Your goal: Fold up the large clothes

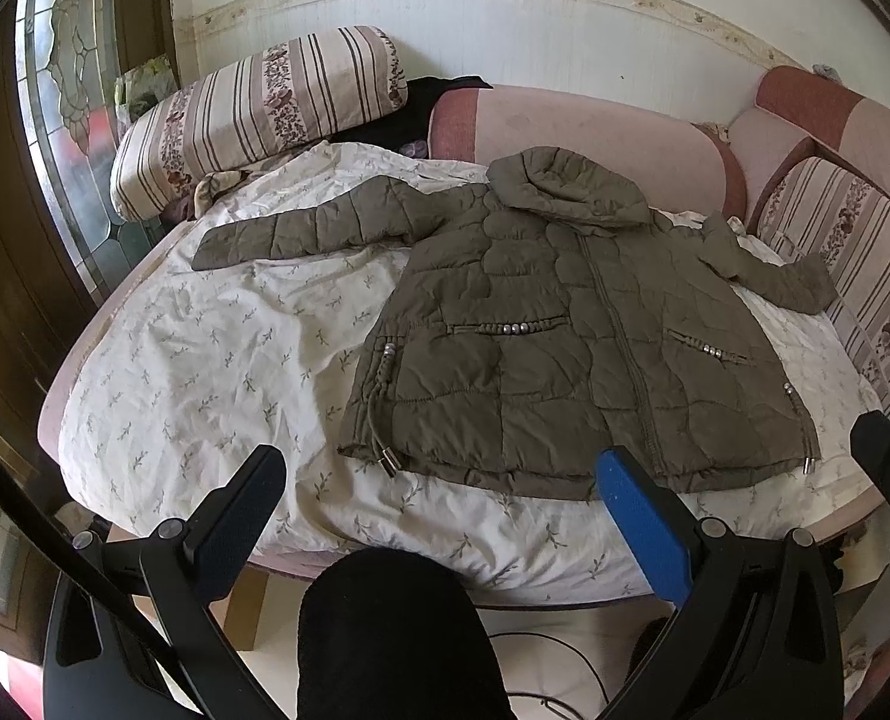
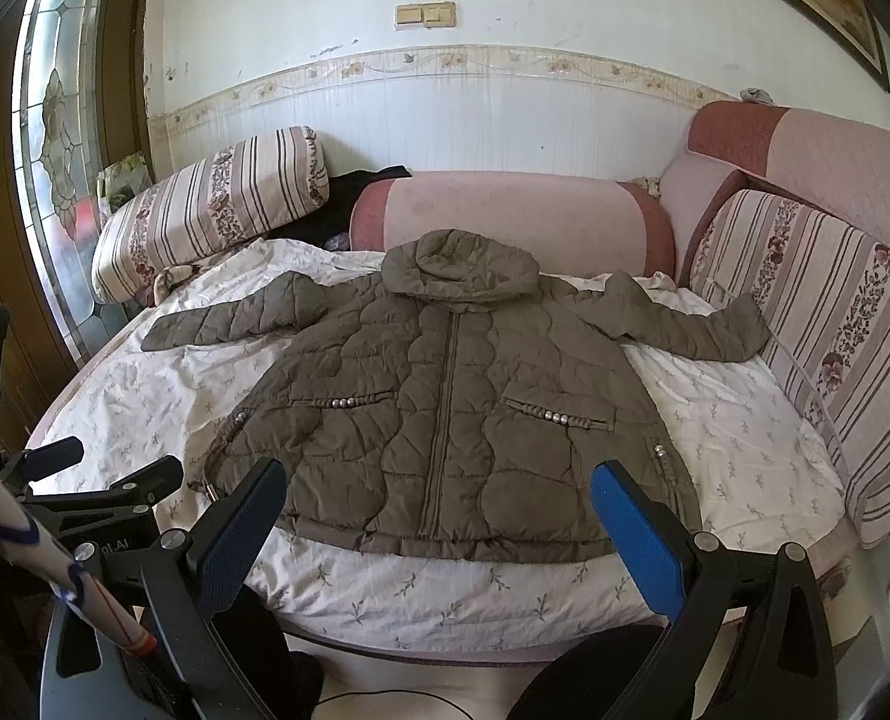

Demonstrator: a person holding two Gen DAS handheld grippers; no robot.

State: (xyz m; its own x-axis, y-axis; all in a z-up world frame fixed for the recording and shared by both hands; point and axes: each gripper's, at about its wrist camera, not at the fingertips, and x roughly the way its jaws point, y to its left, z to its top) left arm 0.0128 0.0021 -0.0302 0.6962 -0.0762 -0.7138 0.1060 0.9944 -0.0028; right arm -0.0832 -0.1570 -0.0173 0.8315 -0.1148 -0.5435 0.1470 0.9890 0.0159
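Two grippers hung short of the bed's near edge, both released and grasping nothing. Ahead of the left gripper (image 1: 445,498) and off to its right-hand finger lay the olive-green quilted hooded jacket (image 1: 571,330), spread flat and front-up on the white leaf-print crumpled sheet (image 1: 205,372), sleeves stretched out to each side. The right gripper (image 2: 439,510) faced that jacket (image 2: 445,396) squarely, its hem lying between the spread fingers. Beyond the fingers a pink padded bolster (image 2: 505,210) ran along the white wall with its floral border strip (image 2: 445,60). A striped floral pillow (image 2: 205,204) sat far left beside the stained-glass door panel (image 2: 55,150), and a striped floral back cushion (image 2: 805,330) stood to the right.
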